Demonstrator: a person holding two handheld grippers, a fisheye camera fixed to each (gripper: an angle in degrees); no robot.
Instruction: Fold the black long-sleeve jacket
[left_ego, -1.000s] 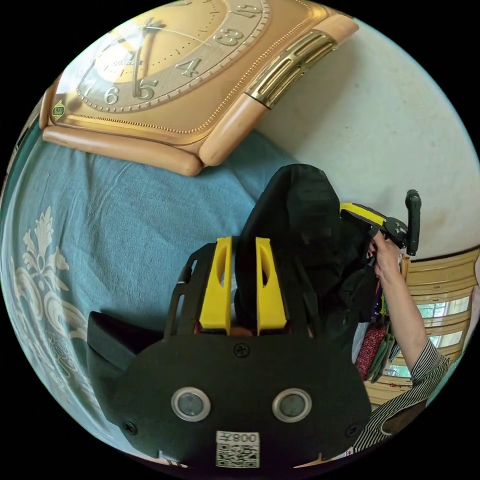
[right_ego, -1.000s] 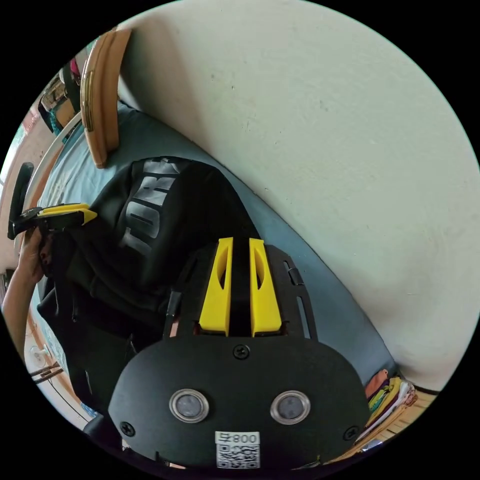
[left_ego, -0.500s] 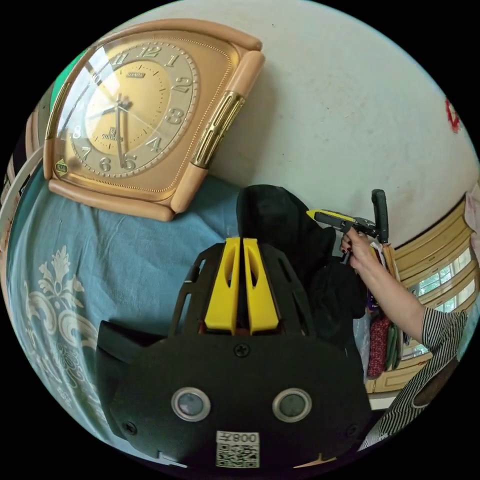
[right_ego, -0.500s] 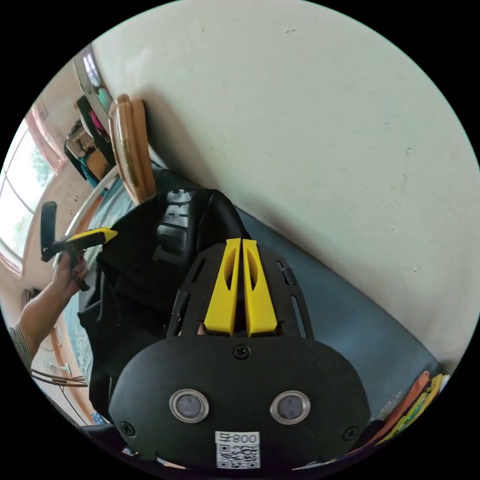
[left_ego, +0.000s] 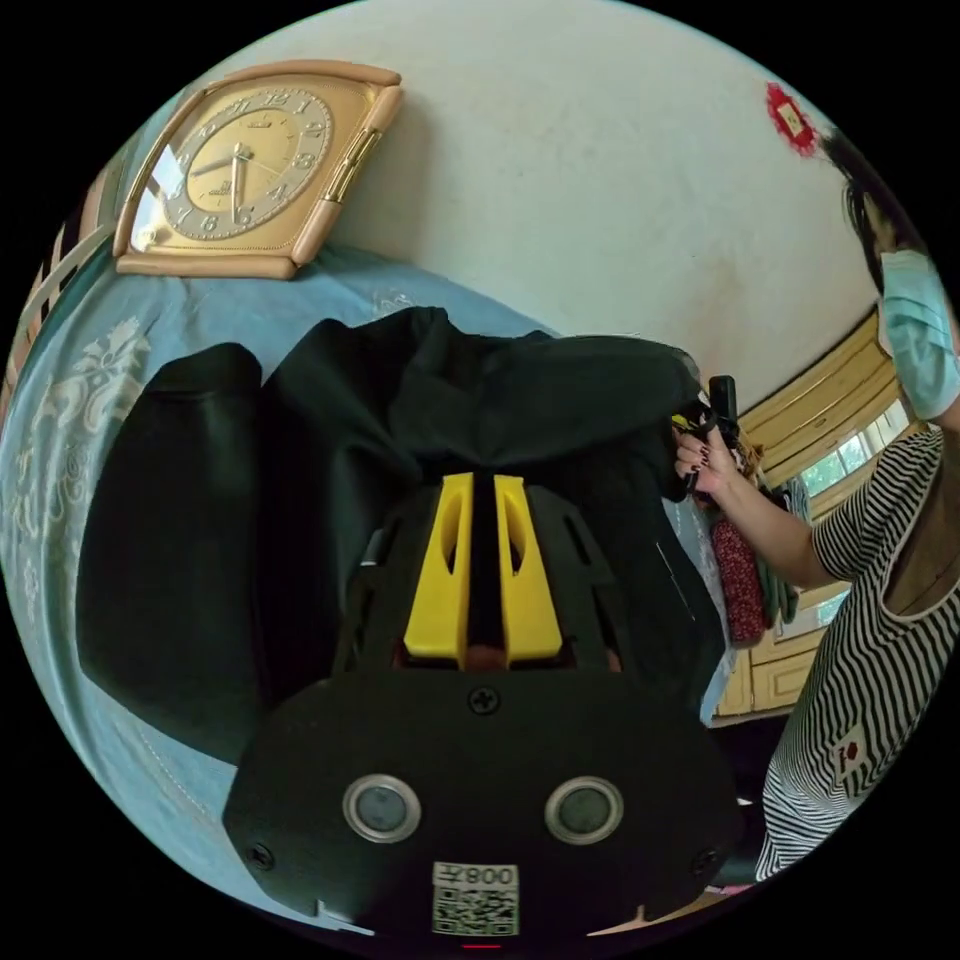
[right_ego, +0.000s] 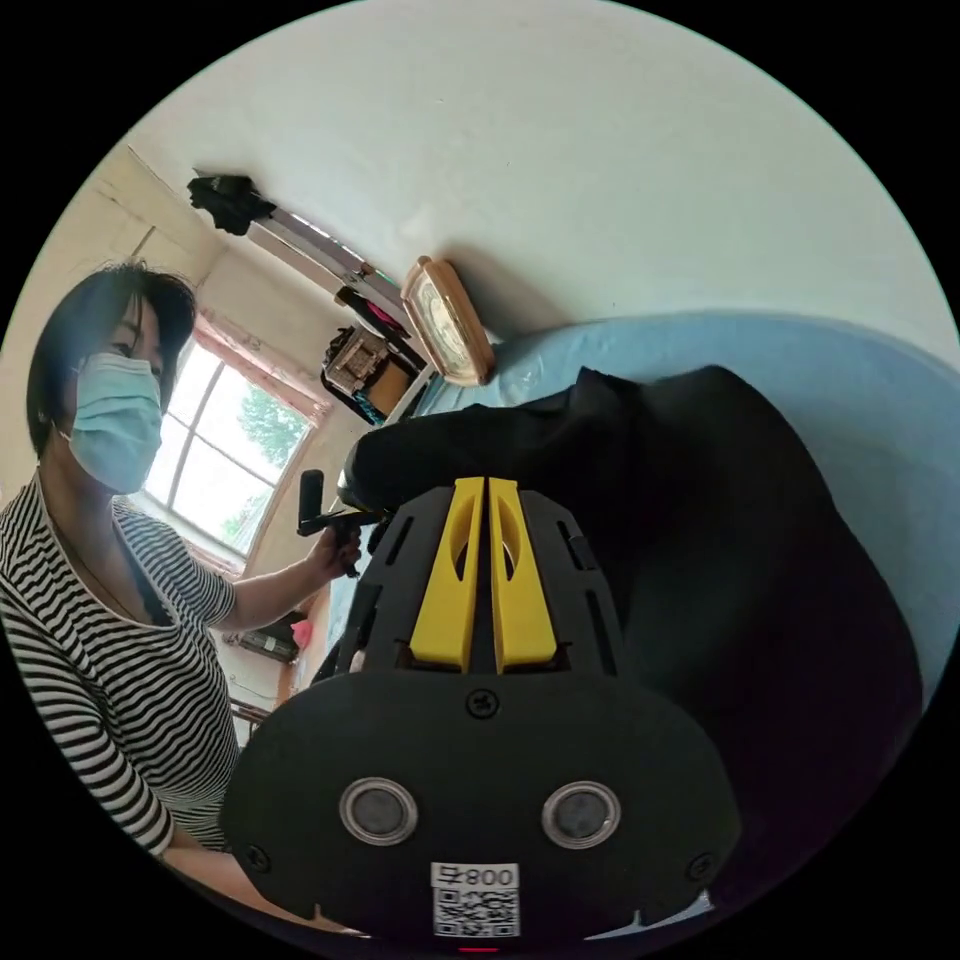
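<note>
Presently: jacket held over bed, left gripper and right gripper each clamped on cloth. Risk: hem slipping free, fold skewing.

The jacket is plain black, lying on a light blue bedsheet printed with a cream floral pattern. Both grippers have yellow jaws on black bodies, the person's shirt is black-and-white striped, and the clock is golden tan.
</note>
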